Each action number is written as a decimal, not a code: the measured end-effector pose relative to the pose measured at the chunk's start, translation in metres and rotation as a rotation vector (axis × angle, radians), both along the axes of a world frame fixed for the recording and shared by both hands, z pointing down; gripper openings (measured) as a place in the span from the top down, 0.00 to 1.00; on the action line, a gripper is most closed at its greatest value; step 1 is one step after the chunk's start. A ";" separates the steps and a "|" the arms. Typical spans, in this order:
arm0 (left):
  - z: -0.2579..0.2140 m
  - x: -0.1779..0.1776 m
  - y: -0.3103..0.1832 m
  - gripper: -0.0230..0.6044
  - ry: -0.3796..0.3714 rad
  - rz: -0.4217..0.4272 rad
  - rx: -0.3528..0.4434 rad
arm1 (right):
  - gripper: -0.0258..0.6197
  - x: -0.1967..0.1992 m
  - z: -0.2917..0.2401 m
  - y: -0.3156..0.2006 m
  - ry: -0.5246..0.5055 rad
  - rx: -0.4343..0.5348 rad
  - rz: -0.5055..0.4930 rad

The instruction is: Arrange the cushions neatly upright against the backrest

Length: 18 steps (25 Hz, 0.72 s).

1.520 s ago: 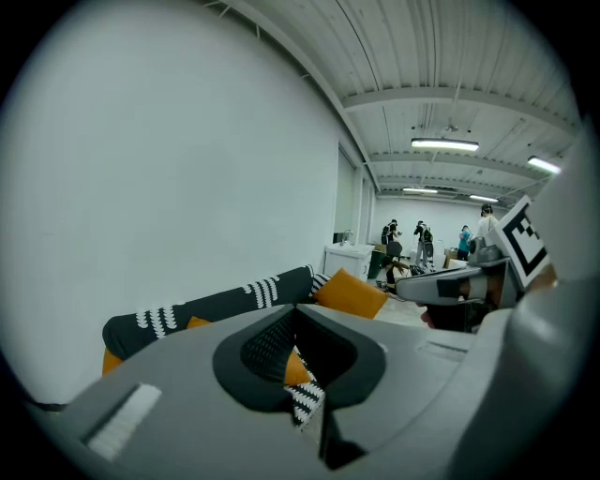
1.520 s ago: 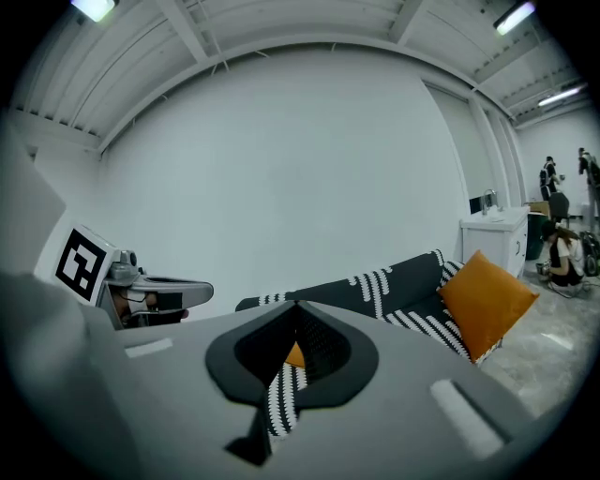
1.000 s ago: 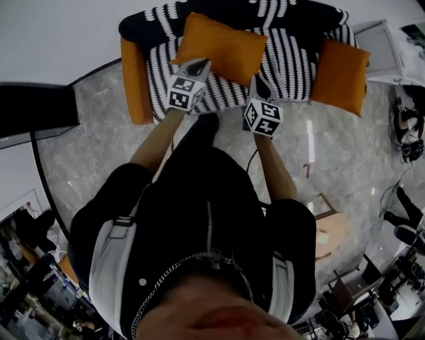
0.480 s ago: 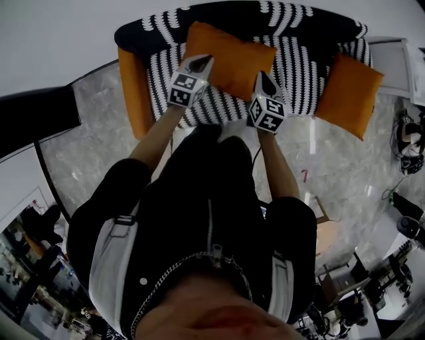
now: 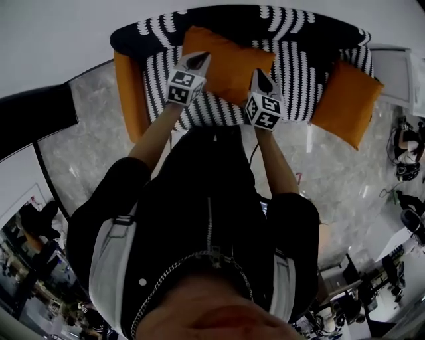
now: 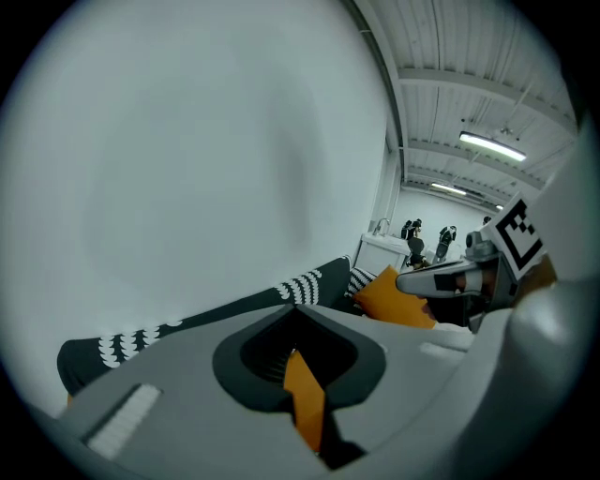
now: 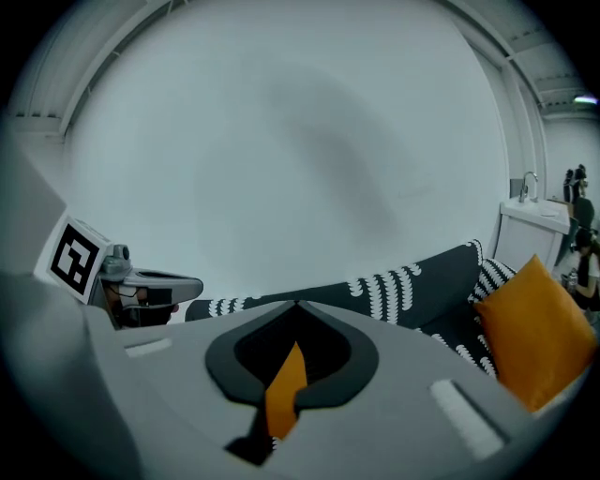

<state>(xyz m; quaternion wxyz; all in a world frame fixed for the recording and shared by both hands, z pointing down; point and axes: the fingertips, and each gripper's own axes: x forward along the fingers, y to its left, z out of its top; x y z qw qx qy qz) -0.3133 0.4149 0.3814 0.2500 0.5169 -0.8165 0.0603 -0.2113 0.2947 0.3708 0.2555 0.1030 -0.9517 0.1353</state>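
An orange cushion [image 5: 229, 63] lies tilted on the seat of the black-and-white striped sofa [image 5: 299, 66], its far edge near the backrest [image 5: 252, 20]. My left gripper [image 5: 200, 58] is shut on the cushion's near left edge. My right gripper [image 5: 259, 74] is shut on its near right edge. A thin fold of orange fabric [image 6: 305, 403] shows between the left jaws, and another such fold [image 7: 284, 394] between the right jaws. A second orange cushion [image 5: 346, 103] leans at the sofa's right end, apart from both grippers.
An orange side panel [image 5: 126, 93] closes off the sofa's left end. A white cabinet [image 5: 395, 70] stands to the right of the sofa. A dark block [image 5: 33, 123] juts in at the left over the marble floor [image 5: 86, 153]. Cables and gear clutter the far right.
Both grippers have moved forward over the seat toward the backrest, carrying the middle cushion with them. The person now stands closer to the sofa.
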 end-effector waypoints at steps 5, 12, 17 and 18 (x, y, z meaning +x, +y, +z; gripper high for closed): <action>0.005 -0.013 -0.004 0.95 -0.004 -0.020 -0.016 | 0.96 -0.015 0.000 -0.014 -0.014 0.002 -0.011; 0.015 -0.037 -0.017 0.95 -0.034 -0.037 -0.055 | 0.96 -0.029 0.001 -0.073 -0.056 -0.001 0.043; 0.034 -0.072 -0.024 0.95 -0.047 -0.063 -0.070 | 0.96 -0.050 0.022 -0.114 -0.042 0.026 0.054; 0.040 -0.079 -0.023 0.95 -0.049 -0.068 -0.080 | 0.96 -0.053 0.028 -0.121 -0.041 0.017 0.065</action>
